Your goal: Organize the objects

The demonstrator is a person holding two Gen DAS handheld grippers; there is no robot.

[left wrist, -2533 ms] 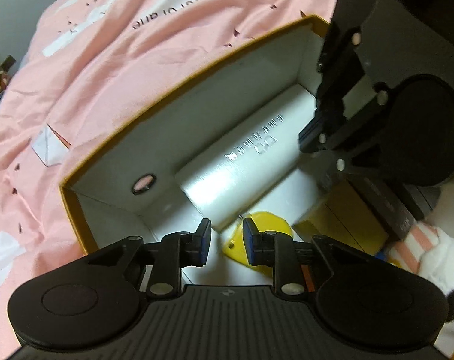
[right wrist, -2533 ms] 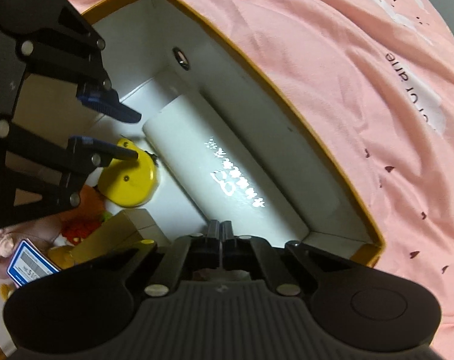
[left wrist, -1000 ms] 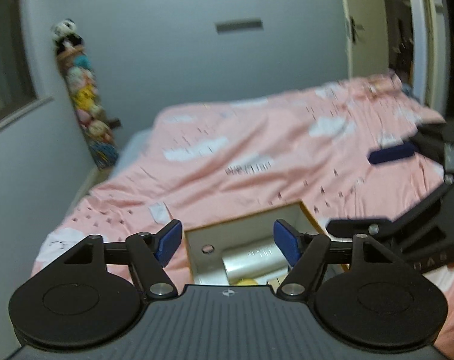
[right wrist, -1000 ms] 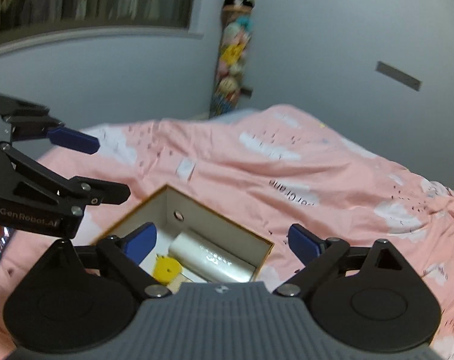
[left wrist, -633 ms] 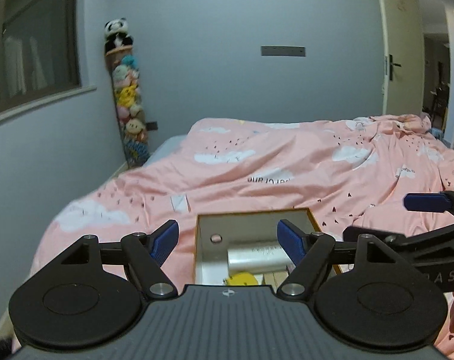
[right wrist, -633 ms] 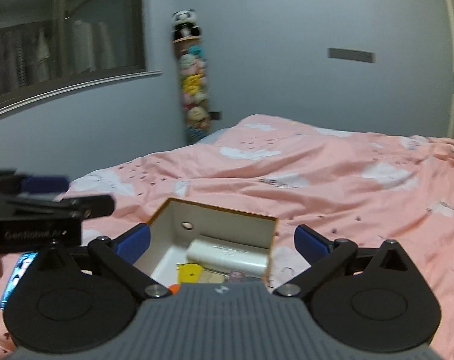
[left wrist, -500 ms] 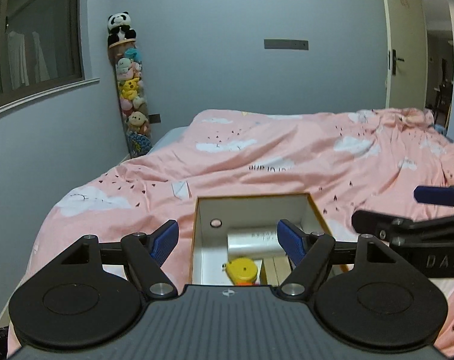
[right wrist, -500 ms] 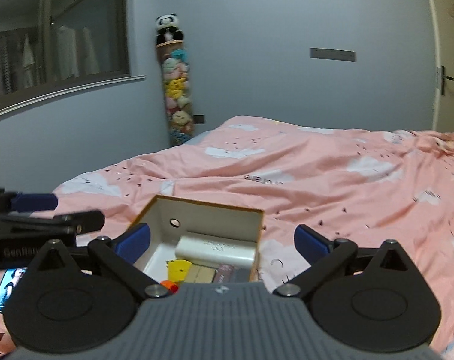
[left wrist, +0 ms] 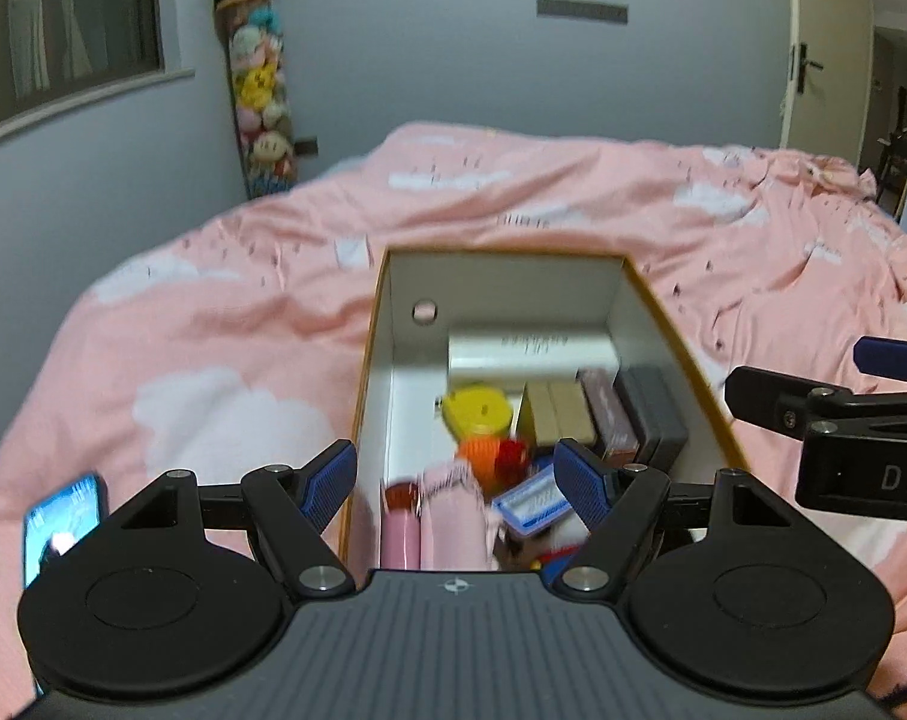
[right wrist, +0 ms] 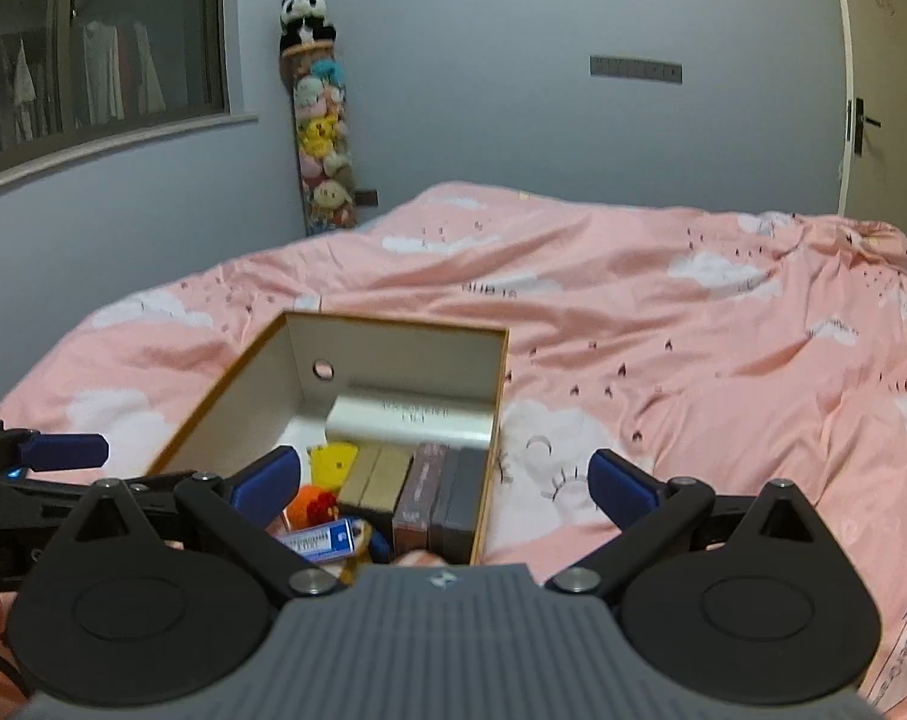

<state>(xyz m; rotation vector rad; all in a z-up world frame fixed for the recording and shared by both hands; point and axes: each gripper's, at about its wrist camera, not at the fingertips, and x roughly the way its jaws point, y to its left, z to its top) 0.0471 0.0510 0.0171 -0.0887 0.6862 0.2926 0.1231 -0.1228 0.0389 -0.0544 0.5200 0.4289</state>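
Observation:
An open cardboard box with white inner walls lies on the pink bed; it also shows in the right wrist view. Inside are a white cylinder, a yellow round item, tan boxes, dark boxes, a pink item and a blue-and-white card. My left gripper is open and empty above the box's near end. My right gripper is open and empty, also above the box. Each gripper shows at the other view's edge.
A pink duvet with white clouds covers the bed. A phone with a lit screen lies on the bed at the left. A column of plush toys stands against the grey wall. A door is at the right.
Both grippers have pulled up and back out of the box and opened wide. Over the last half second both views tilted down, so the box contents fill more of the frame.

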